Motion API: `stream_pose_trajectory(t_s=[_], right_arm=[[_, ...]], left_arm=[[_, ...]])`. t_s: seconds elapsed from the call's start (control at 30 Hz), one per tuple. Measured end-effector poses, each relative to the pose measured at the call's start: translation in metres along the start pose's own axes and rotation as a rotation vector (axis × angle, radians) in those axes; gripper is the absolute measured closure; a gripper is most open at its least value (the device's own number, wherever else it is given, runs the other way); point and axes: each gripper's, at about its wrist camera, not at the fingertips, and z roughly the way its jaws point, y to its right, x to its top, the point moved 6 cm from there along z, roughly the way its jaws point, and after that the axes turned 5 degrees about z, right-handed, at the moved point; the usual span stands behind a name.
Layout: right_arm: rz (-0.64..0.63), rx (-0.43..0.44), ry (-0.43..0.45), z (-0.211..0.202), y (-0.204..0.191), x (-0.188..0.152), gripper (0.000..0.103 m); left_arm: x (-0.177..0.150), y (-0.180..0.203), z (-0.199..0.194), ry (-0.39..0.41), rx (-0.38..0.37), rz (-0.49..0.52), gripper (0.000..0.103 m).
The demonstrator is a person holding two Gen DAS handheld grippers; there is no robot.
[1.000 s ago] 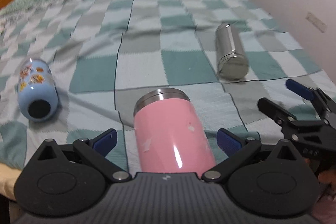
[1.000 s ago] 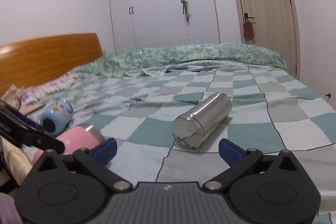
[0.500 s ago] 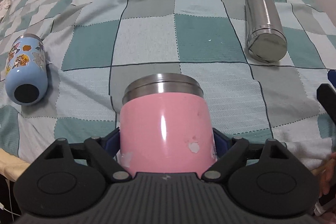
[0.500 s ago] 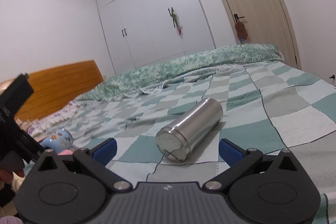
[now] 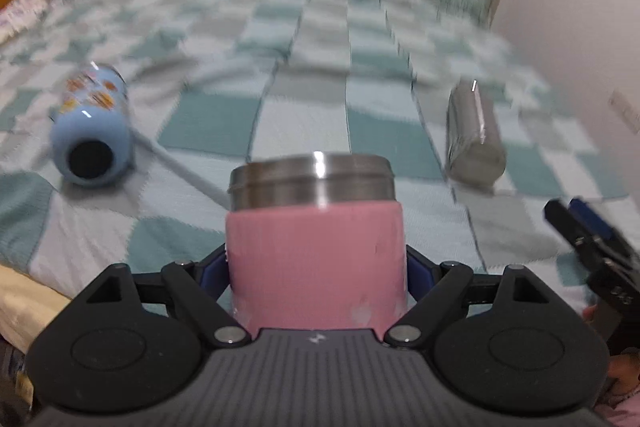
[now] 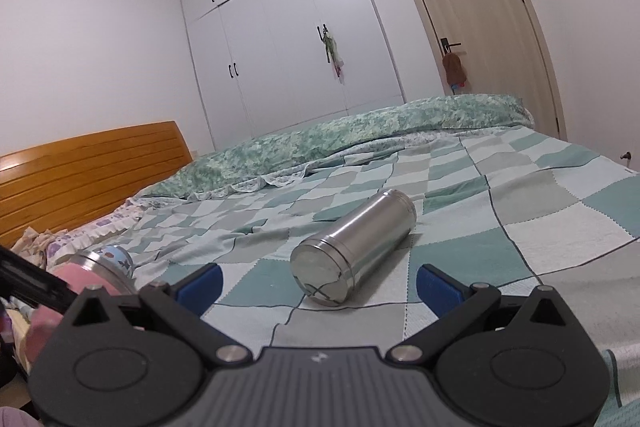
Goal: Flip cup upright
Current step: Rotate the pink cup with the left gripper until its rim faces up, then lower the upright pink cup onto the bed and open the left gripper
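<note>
My left gripper (image 5: 316, 269) is shut on the pink cup (image 5: 316, 259), its steel rim pointing away from the camera, held above the near edge of the bed. The cup also shows at the left edge of the right wrist view (image 6: 86, 277). A steel cup (image 6: 352, 253) lies on its side on the checked bedspread in front of my right gripper (image 6: 318, 281), which is open and empty; the steel cup also shows in the left wrist view (image 5: 474, 139). A light blue cartoon cup (image 5: 94, 137) lies on its side at the left. The right gripper (image 5: 580, 223) shows at the right edge of the left wrist view.
The checked green and grey bedspread (image 6: 520, 211) covers the bed, with a rumpled green quilt (image 6: 360, 143) at the far side. A wooden headboard (image 6: 88, 167) stands left, a wardrobe (image 6: 288, 39) and a door (image 6: 492, 27) behind.
The left gripper closed on the pink cup and lifted and tilted it; the view is swinging up and is blurred. The right gripper tilted upward a little and stayed open.
</note>
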Motion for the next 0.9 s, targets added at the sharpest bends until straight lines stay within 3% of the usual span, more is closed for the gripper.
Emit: stream_pose_trajectory(t_s=[0.13,0.23,0.4,0.5,0.6,0.67,0.9], right_arm=[[-0.018,-0.006,0.024,-0.003,-0.006,-0.002,0.000],[-0.032,-0.020,0.040,-0.003,-0.009,-0.002,0.000],[-0.064,-0.044,0.055,-0.001,-0.016,-0.005,0.000],[-0.082,-0.057,0.063,-0.001,-0.020,-0.007,0.000],[-0.091,-0.069,0.064,-0.001,-0.022,-0.010,0.000],[-0.096,-0.075,0.063,0.000,-0.024,-0.010,0.000],[-0.125,-0.075,0.062,0.003,-0.030,-0.013,0.000]], left_arm=[[0.005,-0.013,-0.028,0.177,0.003,0.015,0.018],[0.019,-0.021,-0.039,0.305,0.056,0.048,0.018],[0.038,-0.036,-0.021,0.402,0.163,0.082,0.018],[0.037,-0.044,0.006,0.398,0.226,0.116,0.018],[0.024,-0.056,0.047,0.294,0.223,0.102,0.018],[0.021,-0.061,0.051,0.344,0.204,0.095,0.019],[0.026,-0.059,0.046,0.360,0.189,0.086,0.014]])
